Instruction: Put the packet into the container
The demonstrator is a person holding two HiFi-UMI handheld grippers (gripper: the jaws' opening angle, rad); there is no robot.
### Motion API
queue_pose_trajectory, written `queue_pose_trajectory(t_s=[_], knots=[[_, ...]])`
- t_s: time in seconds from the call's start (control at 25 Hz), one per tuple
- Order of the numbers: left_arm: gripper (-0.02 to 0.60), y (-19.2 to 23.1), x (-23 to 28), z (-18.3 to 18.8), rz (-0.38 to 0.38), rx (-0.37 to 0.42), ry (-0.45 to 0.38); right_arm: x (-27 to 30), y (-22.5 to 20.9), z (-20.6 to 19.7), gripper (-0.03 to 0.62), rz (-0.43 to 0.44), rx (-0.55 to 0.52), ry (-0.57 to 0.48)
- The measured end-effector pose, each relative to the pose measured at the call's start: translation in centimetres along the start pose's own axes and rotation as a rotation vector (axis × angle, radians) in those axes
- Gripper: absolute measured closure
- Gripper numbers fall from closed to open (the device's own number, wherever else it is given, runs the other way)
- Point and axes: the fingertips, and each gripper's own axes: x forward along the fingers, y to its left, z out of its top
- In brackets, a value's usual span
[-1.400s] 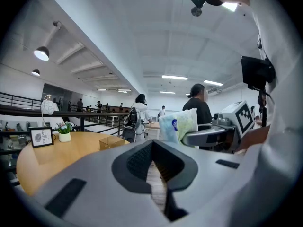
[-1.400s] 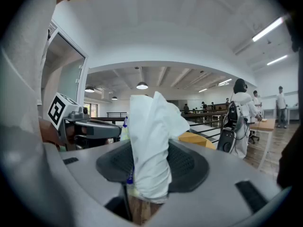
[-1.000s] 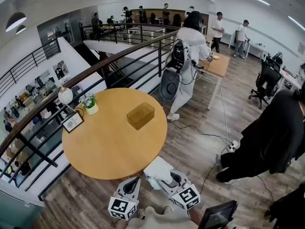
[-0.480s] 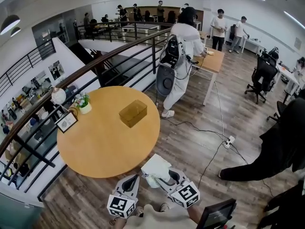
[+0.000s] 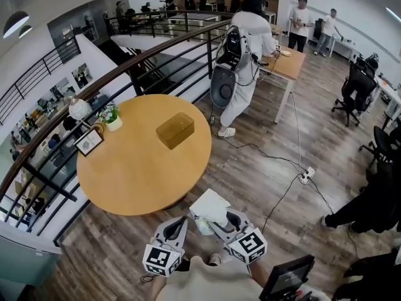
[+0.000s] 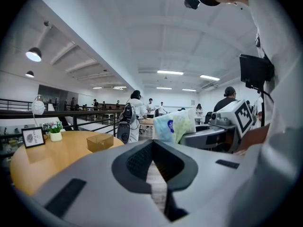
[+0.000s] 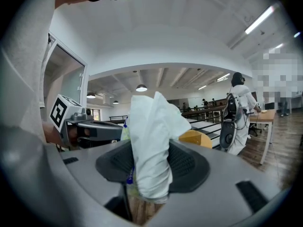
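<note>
Packet gripped, container across the worktop

The right tool (image 7: 150, 167) is clenched on the white packet (image 7: 149, 141), which stands upright between its jaws; the left tool (image 6: 154, 161) is closed on nothing. The amber container (image 5: 175, 129) sits well ahead and to the left on the round worktop (image 5: 128, 177) (apparently holding nothing), long axis slanting away rightward

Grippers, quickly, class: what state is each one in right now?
Left gripper: shut, nothing between its jaws.
Right gripper: shut on the packet.
</note>
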Motion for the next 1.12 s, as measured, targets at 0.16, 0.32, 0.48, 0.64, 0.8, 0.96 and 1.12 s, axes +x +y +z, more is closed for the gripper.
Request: queue_pose_trajectory(t_s=[0.16,0.32,0.48,0.64,0.8,0.96,1.12], knots=[[0.577,0.1,-0.1,0.4,0.028,0.001,0.008,0.2,-0.1,-0.1,0.395,0.021,0.016,0.011],[0.577,0.6,0.3,0.5,0.042,-0.007,0.012,0.9,-0.6,0.4,0.395,0.062,0.055,0.001],[0.577,1.2,2.0,0.3,0.023,-0.015,0.008,1.7,-2.2,0.6,0.395,0.041,0.030,0.010],[0.577,2.2,4.7,0.4,-0.020,-0.025,0.000,2.9,-3.9,0.7,0.395,0.021,0.017,0.027],[0.577,4.3,7.8,1.0,-0.074,-0.024,-0.013,4.7,-6.2,1.0,0.395,-0.035,0.017,0.035],[0.577,6.9,10.7,2.1,-0.138,-0.027,-0.033,6.9,-8.6,2.1,0.395,-0.106,-0.008,0.047],[0.577,9.2,12.9,3.3,-0.190,-0.014,-0.028,8.7,-10.9,3.8,0.395,-0.177,-0.001,0.046]])
